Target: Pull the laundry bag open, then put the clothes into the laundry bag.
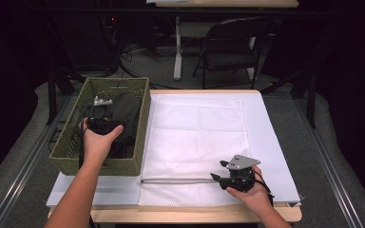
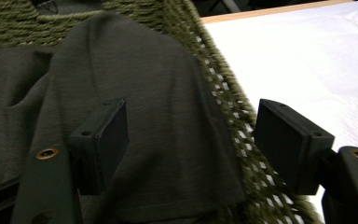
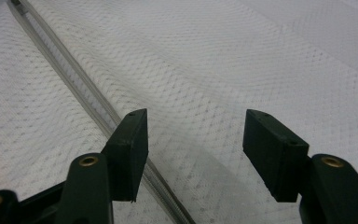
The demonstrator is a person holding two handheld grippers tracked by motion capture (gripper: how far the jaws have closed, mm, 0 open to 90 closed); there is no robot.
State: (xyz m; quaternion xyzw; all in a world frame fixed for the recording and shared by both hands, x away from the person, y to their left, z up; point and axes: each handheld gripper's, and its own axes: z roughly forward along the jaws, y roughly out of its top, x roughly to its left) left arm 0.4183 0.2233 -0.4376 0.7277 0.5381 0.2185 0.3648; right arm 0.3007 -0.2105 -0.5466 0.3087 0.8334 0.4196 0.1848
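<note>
1. Work in hand looks like moving the dark garment [image 1: 125, 114] from the woven basket [image 1: 71, 142] into the white mesh bag [image 1: 195, 142]. Garment is in the basket, upper left of the high view; one fold is draped up against the basket's right wall.

2. Left gripper [image 1: 100, 110] hangs over the basket interior, right above the garment. In the left gripper view [image 2: 191, 140] the jaws are spread apart with nothing pinched. The fabric hump [image 2: 144, 116] sits between and just past them, and the right-hand jaw is out over the basket weave [image 2: 228, 107]. Pads not pressing on cloth.

3. Right gripper [image 1: 216, 176] sits at lower centre-right of the high view, at the right end of the bag's zipper [image 1: 176, 180]. Its own view [image 3: 193, 140] shows jaws released, wide, empty; mesh underneath.

4. Zipper's long axis: runs left-right along the bag's near edge in the high view. In the right gripper view it is a diagonal strip [image 3: 74, 79] from upper left down under the left-hand jaw, so not centred in the gap.

5. Key relation: garment lies directly ahead of and below the left jaws, and the left hand is far nearer to it than the right. My read is that the next move is the left jaws dropping and closing on that raised fold.

6. Risk, as a judgement: the right-hand jaw of the left gripper could catch basket weave instead of cloth.
</note>
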